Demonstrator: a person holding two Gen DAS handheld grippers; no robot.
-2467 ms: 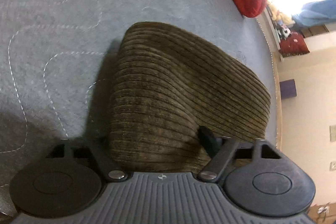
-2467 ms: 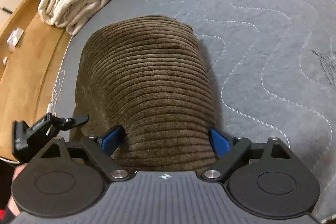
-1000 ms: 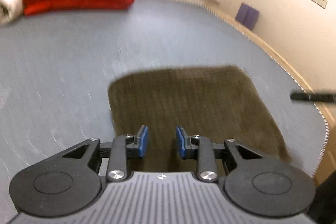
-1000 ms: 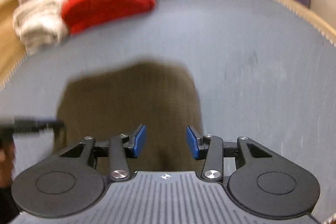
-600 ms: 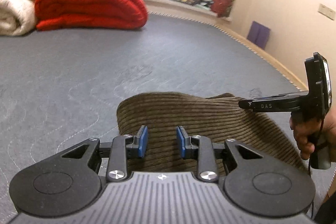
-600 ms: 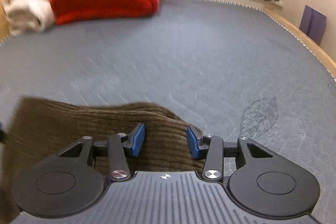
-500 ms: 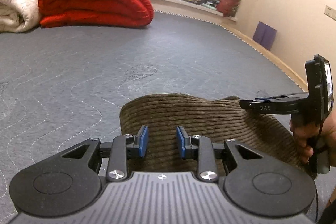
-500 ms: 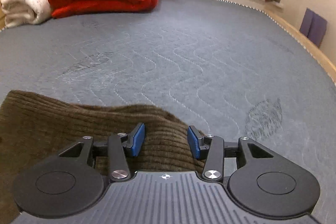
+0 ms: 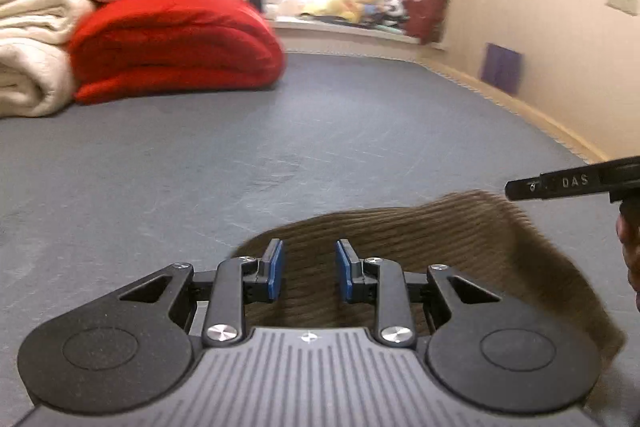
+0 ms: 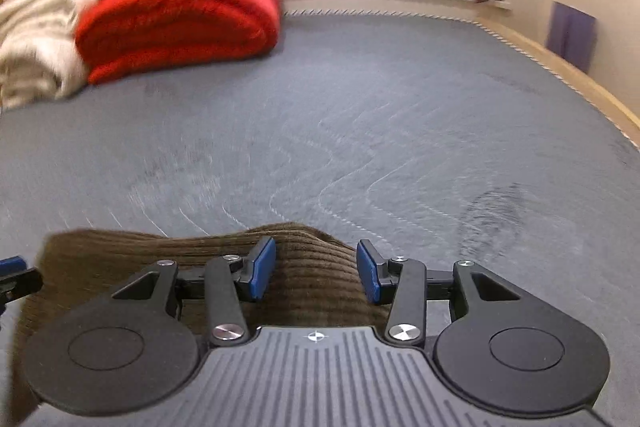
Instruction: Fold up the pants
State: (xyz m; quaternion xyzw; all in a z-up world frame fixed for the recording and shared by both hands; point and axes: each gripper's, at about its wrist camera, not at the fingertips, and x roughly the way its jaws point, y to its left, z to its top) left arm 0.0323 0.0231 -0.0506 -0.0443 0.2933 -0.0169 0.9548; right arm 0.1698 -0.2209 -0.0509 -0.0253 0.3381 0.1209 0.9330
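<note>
The brown corduroy pants [image 9: 432, 239] lie folded in a compact bundle on the grey quilted mattress [image 9: 280, 155]. My left gripper [image 9: 308, 269] is open and empty, its blue pads just above the bundle's near left part. My right gripper [image 10: 316, 273] is open and empty above the bundle's right end; the pants [image 10: 160, 255] spread to the left below it. The right gripper also shows at the right edge of the left wrist view [image 9: 568, 183], and the tip of the left gripper at the left edge of the right wrist view [image 10: 16, 277].
A folded red blanket [image 9: 172, 47] and cream blankets [image 9: 28, 67] with more bedding stacked on top sit at the far left of the mattress. A windowsill with soft toys [image 9: 360, 11] is behind. The mattress's edge [image 10: 580, 75] and a wall run along the right.
Both grippers have let go of the pants, tilted up to a level view and drawn back and up a little. Since half a second ago the views have shifted slightly; the pants lie still.
</note>
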